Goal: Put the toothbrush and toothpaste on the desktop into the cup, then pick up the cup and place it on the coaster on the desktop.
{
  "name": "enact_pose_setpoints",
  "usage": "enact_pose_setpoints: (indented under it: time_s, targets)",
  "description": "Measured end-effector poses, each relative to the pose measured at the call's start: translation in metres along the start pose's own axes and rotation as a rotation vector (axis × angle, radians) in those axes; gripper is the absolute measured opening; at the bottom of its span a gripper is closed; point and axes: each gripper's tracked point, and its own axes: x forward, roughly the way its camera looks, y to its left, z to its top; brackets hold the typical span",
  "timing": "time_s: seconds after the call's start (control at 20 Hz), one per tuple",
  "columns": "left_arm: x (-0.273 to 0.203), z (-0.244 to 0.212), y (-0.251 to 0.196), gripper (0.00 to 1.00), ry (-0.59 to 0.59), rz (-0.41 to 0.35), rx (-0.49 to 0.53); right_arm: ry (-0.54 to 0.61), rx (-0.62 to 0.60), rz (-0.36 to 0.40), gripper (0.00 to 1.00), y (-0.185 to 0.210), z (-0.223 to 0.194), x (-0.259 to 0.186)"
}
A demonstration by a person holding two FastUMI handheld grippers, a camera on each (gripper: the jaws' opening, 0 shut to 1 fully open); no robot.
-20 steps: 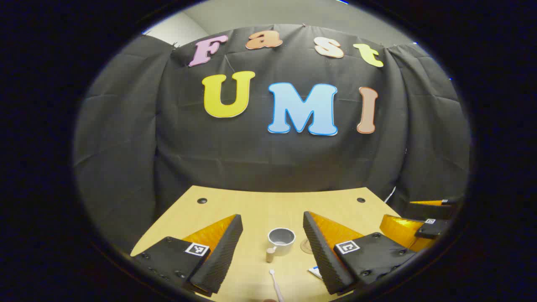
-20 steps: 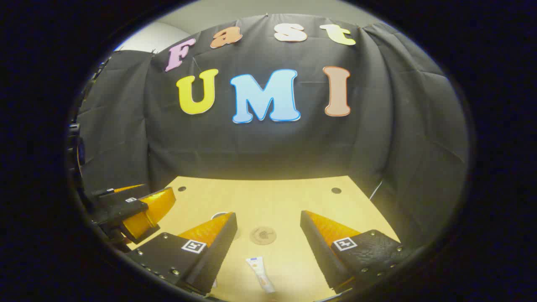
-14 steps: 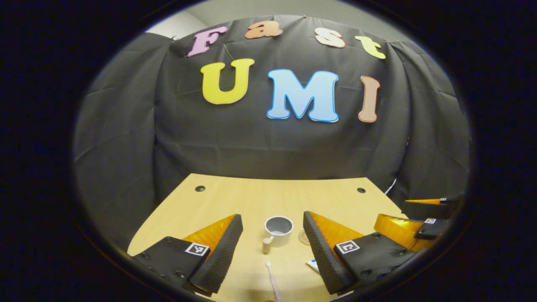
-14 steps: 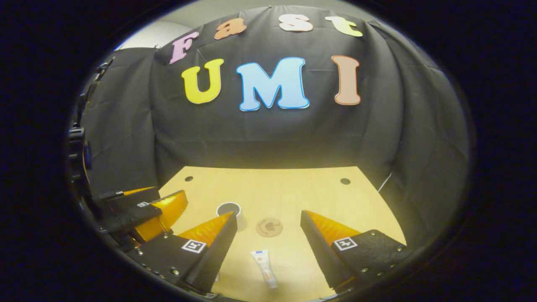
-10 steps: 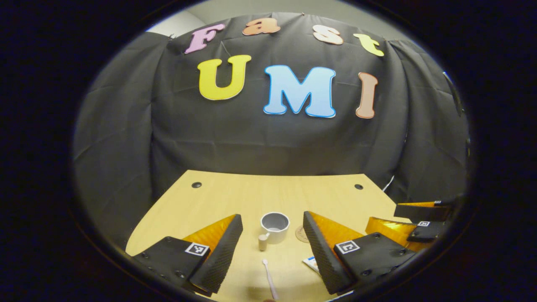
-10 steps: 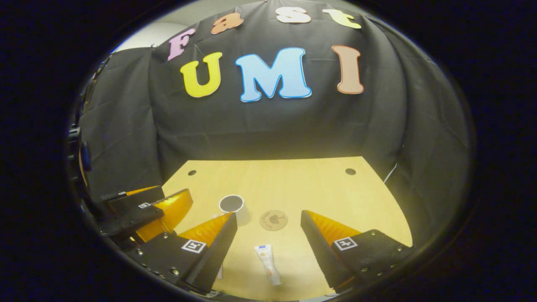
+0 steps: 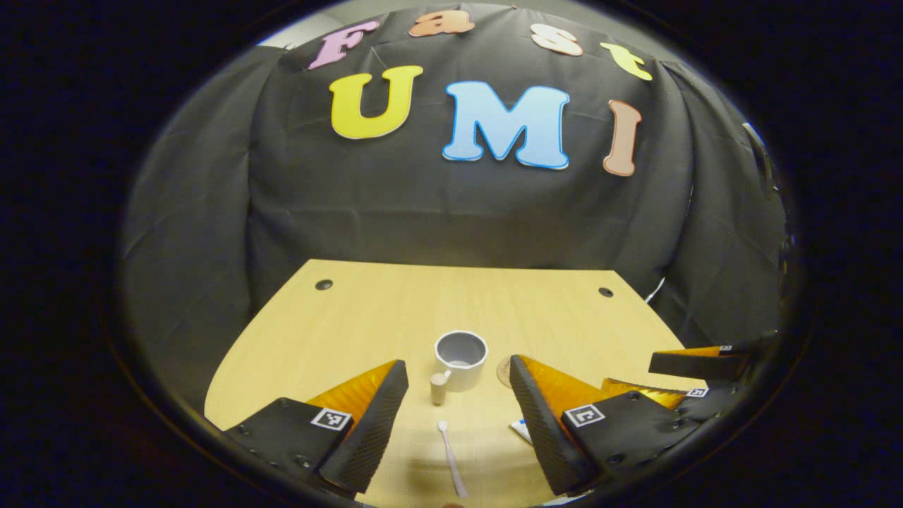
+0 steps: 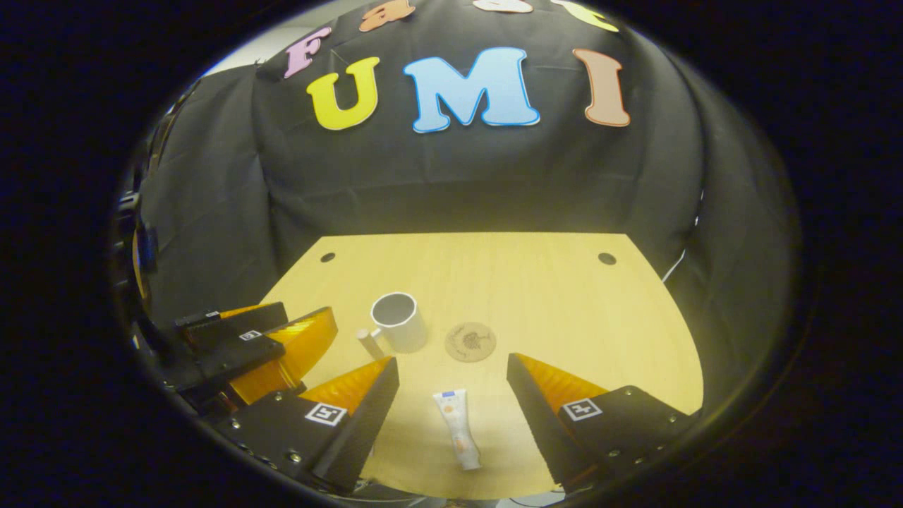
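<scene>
A white cup [image 7: 461,360] with a handle stands upright mid-desk, also the cup [image 8: 399,321] in the right gripper view. A slim white toothbrush [image 7: 449,458] lies in front of it, between the wide-apart fingers of my left gripper [image 7: 458,398], which is open and above the desk. A white toothpaste tube [image 8: 457,427] lies between the fingers of my open right gripper [image 8: 451,388]; a corner of the tube [image 7: 520,427] peeks past the left gripper's finger. The round brown coaster [image 8: 470,341] lies just right of the cup. Each gripper appears at the other view's edge.
The light wooden desk [image 8: 536,296] has two small dark holes near its back corners, one hole [image 8: 607,258] at the right and one hole [image 7: 324,284] at the left. Black cloth walls close in the back and sides.
Both grippers have risen and tilted down, so more of the desk shows and the cup, coaster, toothbrush and tube sit higher in the views. Both stay open.
</scene>
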Motion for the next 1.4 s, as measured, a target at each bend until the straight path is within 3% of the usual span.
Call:
enact_pose_setpoints:
  time_s: [0.45, 0.65, 0.7, 0.75, 0.85, 0.95, 1.05, 1.4]
  targets:
    - [0.037, -0.069, 0.006, 0.97, 0.193, -0.007, -0.018, 0.15, -0.007, 0.0, 0.95, 0.0, -0.044, 0.037]
    - [0.048, -0.107, 0.012, 0.94, 0.294, -0.005, -0.038, 0.239, -0.003, 0.003, 0.95, -0.002, -0.072, 0.054]
    - [0.049, -0.117, 0.014, 0.88, 0.326, -0.002, -0.042, 0.261, -0.004, 0.003, 0.95, -0.003, -0.077, 0.056]
    - [0.051, -0.126, 0.015, 0.95, 0.358, -0.001, -0.048, 0.28, -0.008, 0.0, 0.95, -0.004, -0.082, 0.058]
    - [0.055, -0.139, 0.015, 0.97, 0.399, -0.003, -0.067, 0.329, -0.021, -0.008, 0.95, -0.007, -0.095, 0.064]
    - [0.06, -0.156, 0.016, 0.9, 0.444, 0.001, -0.075, 0.38, -0.028, -0.011, 0.95, -0.009, -0.113, 0.071]
    - [0.064, -0.172, 0.018, 1.0, 0.479, 0.005, -0.07, 0.419, -0.028, -0.012, 0.95, -0.01, -0.124, 0.078]
    - [0.073, -0.211, 0.022, 1.0, 0.59, 0.03, -0.053, 0.55, -0.051, -0.045, 0.95, -0.022, -0.159, 0.092]
